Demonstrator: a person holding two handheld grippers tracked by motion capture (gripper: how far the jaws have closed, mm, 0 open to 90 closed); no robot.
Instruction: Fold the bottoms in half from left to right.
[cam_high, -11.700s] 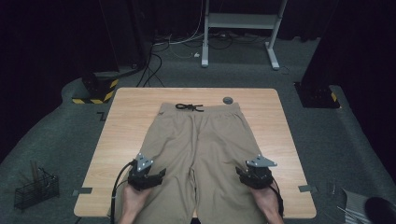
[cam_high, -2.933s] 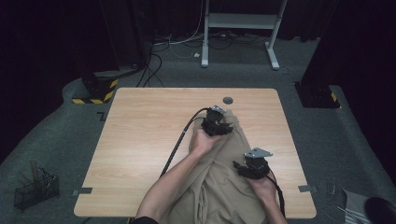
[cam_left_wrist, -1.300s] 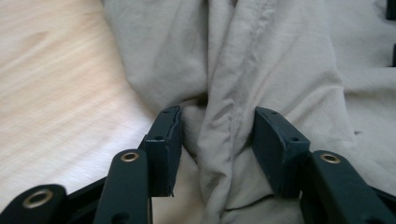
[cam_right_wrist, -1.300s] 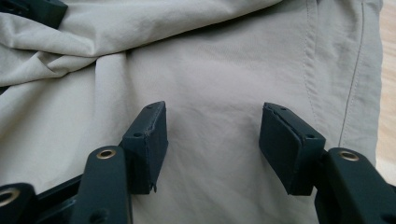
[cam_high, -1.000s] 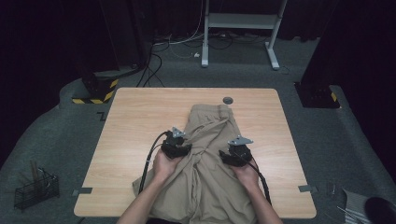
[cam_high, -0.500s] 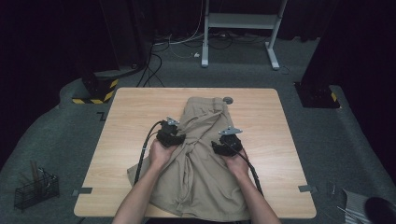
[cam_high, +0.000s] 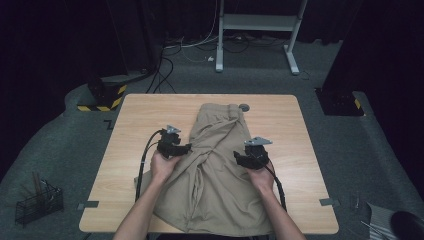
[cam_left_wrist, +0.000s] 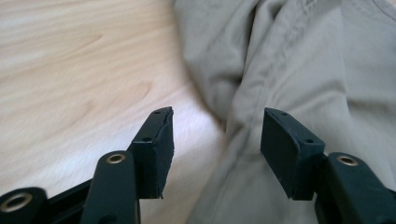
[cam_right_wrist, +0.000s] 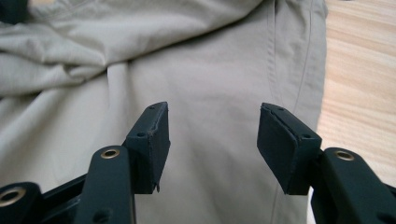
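Two sets of tongs are seen in the high view, held over a pair of khaki trousers (cam_high: 215, 170) that lies folded and rumpled on the wooden tabletop (cam_high: 130, 130), its waistband toward the far edge near a small dark round object (cam_high: 244, 106). The left tongs (cam_high: 181, 149) are held at the garment's left edge, the right tongs (cam_high: 241, 159) over its right half.

In the left gripper view, the left tongs (cam_left_wrist: 215, 140) are seen spread apart, having just been opening, with nothing clamped; a fold of the trousers (cam_left_wrist: 289, 60) and bare tabletop (cam_left_wrist: 70, 70) lie beneath the gap.

In the right gripper view, the right tongs (cam_right_wrist: 212, 140) are likewise held wide apart and empty above flat cloth of the trousers (cam_right_wrist: 210, 70), with the tabletop (cam_right_wrist: 364, 70) visible beside the seam.
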